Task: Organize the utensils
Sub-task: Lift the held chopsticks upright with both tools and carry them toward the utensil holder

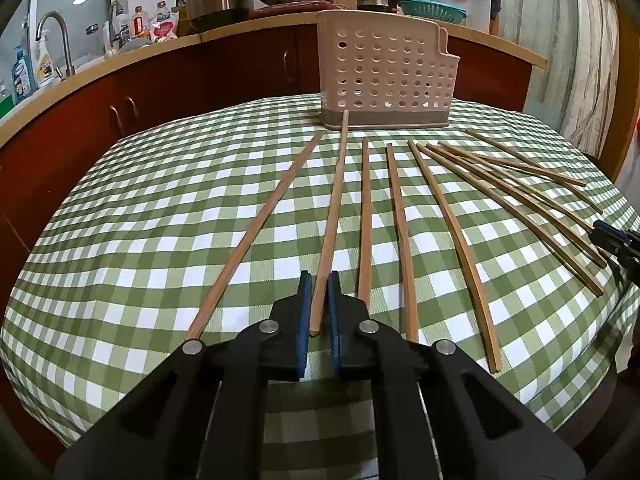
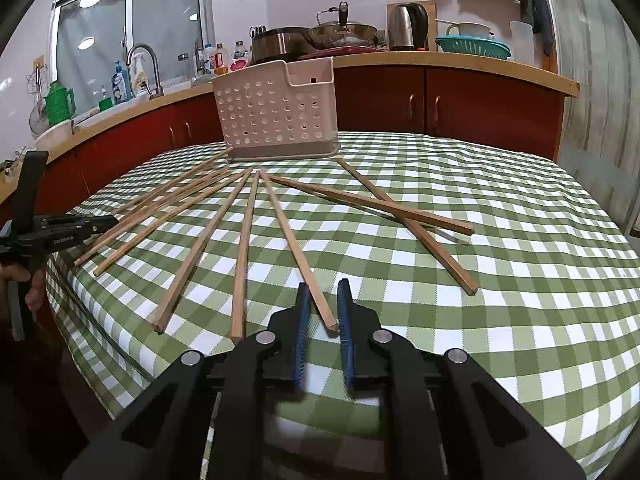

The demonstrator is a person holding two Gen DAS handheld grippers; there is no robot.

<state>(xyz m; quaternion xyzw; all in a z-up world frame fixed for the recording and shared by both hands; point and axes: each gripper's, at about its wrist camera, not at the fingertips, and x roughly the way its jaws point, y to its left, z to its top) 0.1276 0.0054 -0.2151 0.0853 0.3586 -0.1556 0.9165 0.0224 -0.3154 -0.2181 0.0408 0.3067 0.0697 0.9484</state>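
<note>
Several wooden chopsticks lie fanned out on the green checked tablecloth, tips toward a beige perforated utensil holder, which also shows in the right wrist view. My left gripper has its blue pads close around the near end of one chopstick, which still rests on the cloth. My right gripper is open, with the near end of another chopstick lying between its pads. The left gripper shows at the left edge of the right wrist view.
Two crossed chopsticks lie to the right of the fan. Behind the table runs a red-fronted counter with a sink tap, bottles, pots, a kettle and a teal colander. The table edge is close below both grippers.
</note>
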